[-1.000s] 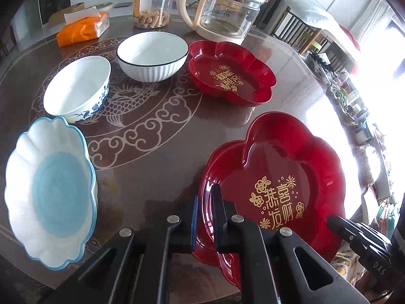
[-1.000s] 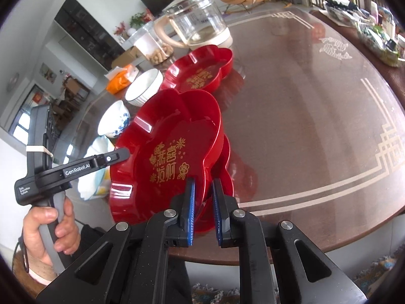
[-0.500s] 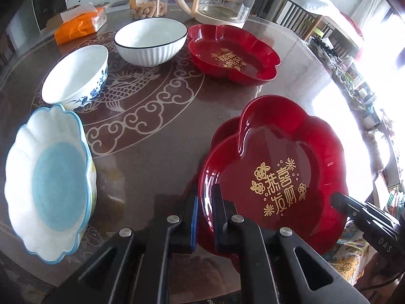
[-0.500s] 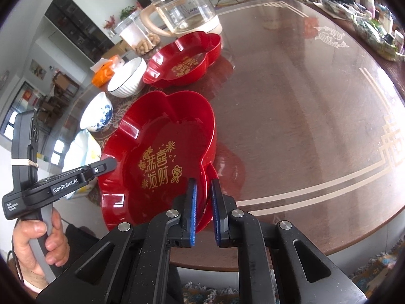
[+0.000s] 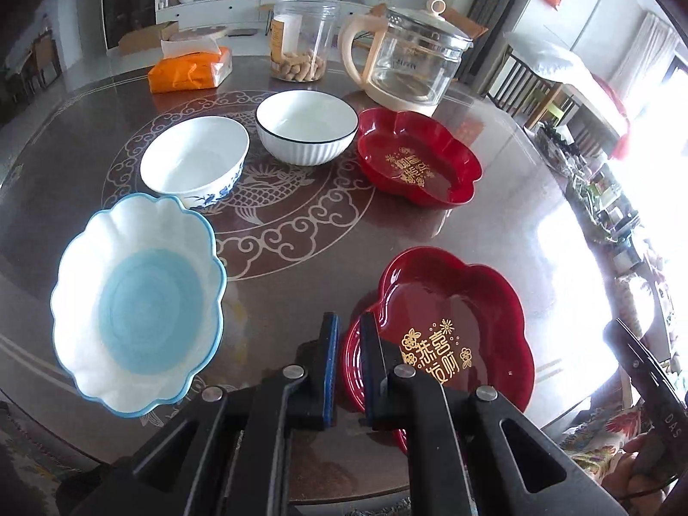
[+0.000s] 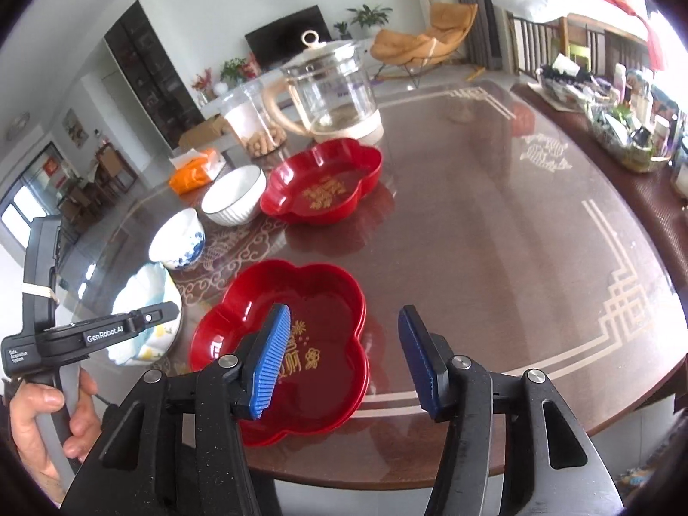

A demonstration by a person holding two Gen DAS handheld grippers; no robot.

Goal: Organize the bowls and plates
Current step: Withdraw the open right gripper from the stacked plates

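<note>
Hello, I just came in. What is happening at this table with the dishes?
A person is sorting dishes with two hand-held grippers. A red plate now sits stacked in another one near the table edge. The right gripper is opening, with nothing between its fingers. The left gripper is shut above the stack's rim. A third red plate, two white bowls and a blue-and-white dish wait separately.

**Bystanders on the table**

We see, along the far edge of the dark patterned table (image 5: 301,232), an orange tissue pack (image 5: 189,71), a clear jar (image 5: 303,38) holding peanuts, and a lidded glass kettle (image 5: 408,69) with a cream handle.
</note>
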